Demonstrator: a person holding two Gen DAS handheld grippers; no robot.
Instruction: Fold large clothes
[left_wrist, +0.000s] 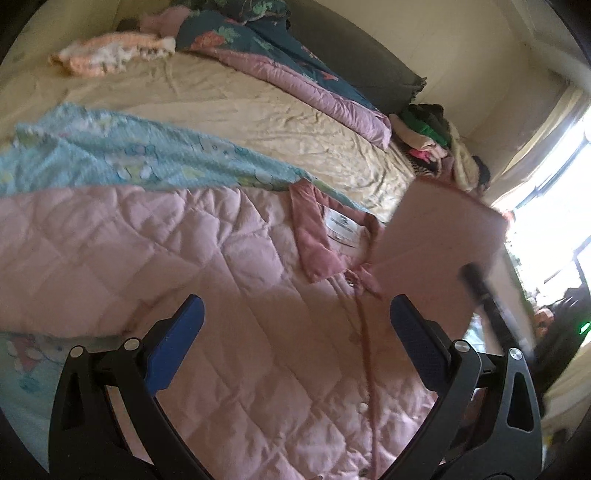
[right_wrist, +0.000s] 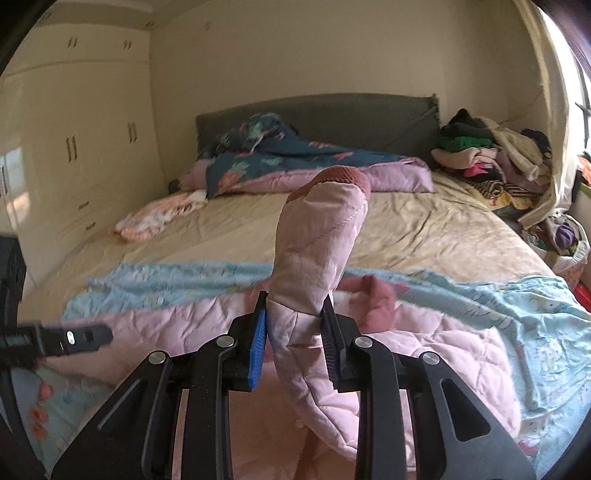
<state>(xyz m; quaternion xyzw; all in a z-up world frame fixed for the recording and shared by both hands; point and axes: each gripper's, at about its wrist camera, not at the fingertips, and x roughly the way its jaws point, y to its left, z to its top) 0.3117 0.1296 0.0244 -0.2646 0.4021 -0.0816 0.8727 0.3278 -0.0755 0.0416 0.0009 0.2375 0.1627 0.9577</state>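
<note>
Pink quilted jacket (left_wrist: 229, 280) beneath spread, empty left tongs (left_wrist: 295, 332); its sleeve (right_wrist: 317, 243) clamped in right tongs (right_wrist: 295, 325).

Pink jacket (left_wrist: 221, 258) hem cut off; sleeve (right_wrist: 317, 251) hides collar.

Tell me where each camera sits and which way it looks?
Left wrist: sits on the left gripper, looks down at the pink coat on the bed; its open fingers show.
Right wrist: sits on the right gripper, looks across the bed toward the headboard; its fingers pinch the sleeve.
Both see coat, bed, headboard, clothes pile.
</note>
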